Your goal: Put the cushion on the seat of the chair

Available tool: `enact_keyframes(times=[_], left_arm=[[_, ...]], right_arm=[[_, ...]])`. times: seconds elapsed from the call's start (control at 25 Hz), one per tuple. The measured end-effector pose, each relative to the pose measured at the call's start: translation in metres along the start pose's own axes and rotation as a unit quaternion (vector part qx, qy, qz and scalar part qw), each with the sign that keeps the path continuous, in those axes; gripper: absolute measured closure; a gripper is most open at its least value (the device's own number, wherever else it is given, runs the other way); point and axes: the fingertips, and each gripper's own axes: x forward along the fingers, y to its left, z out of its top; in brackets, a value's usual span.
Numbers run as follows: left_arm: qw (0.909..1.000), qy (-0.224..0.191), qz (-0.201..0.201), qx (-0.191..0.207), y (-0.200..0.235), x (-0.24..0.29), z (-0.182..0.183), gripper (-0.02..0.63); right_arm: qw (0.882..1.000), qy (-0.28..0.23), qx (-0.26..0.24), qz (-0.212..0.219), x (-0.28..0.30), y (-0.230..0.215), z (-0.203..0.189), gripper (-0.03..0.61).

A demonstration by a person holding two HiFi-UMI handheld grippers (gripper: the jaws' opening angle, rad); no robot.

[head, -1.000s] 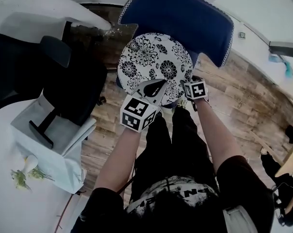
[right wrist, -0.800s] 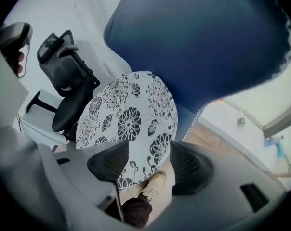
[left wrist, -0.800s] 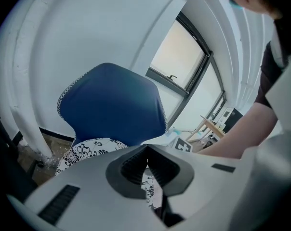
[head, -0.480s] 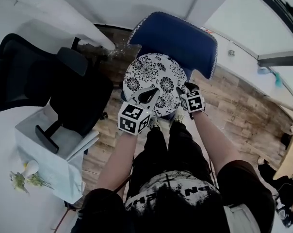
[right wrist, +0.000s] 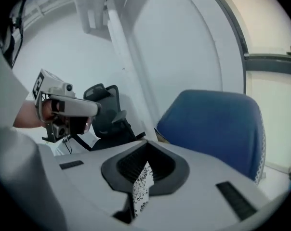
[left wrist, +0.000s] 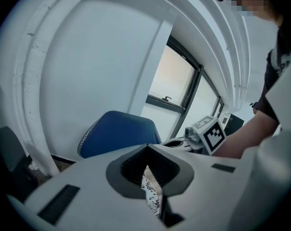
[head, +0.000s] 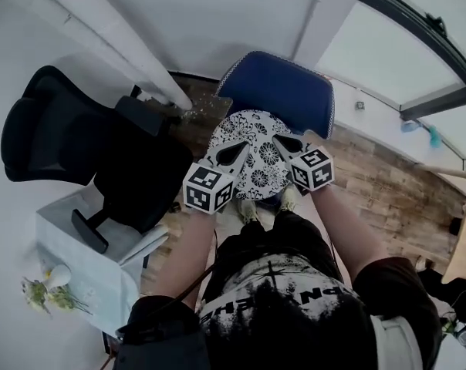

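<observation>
cushion (head: pixel 258 164) held in the air before blue chair (head: pixel 283 91), left gripper (head: pixel 234 153) clamped on its near edge, right gripper (head: pixel 284 142) clamped likewise, black chair (head: pixel 59 137) at left

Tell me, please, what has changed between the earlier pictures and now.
The right hand-held gripper closed on the cushion at its near edge, and both hand-held grippers rose with it. The left hand-held gripper stayed clamped on the cushion; the blue chair and the black office chair kept their places.

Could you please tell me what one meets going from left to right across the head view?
Black office chair, left tool, right tool. The cushion they hold and the blue chair overlap them, so I left those out.
</observation>
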Motion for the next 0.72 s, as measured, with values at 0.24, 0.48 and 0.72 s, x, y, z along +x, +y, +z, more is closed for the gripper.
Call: enact_keyframes(times=[0.24, 0.48, 0.72], left_arm=[[0.9986, -0.038, 0.017, 0.034, 0.007, -0.035, 0.034, 0.598], [0.9952, -0.071, 0.021, 0.065, 0.001, -0.071, 0.062, 0.599], [0.9910, -0.080, 0.038, 0.100, 0.000, -0.104, 0.071, 0.600]], right_arm=[[0.995, -0.058, -0.077, 0.019, -0.028, 0.050, 0.070, 0.560], [0.988, -0.110, -0.105, 0.018, -0.060, 0.086, 0.116, 0.560], [0.982, -0.146, -0.114, 0.027, -0.080, 0.113, 0.138, 0.560]])
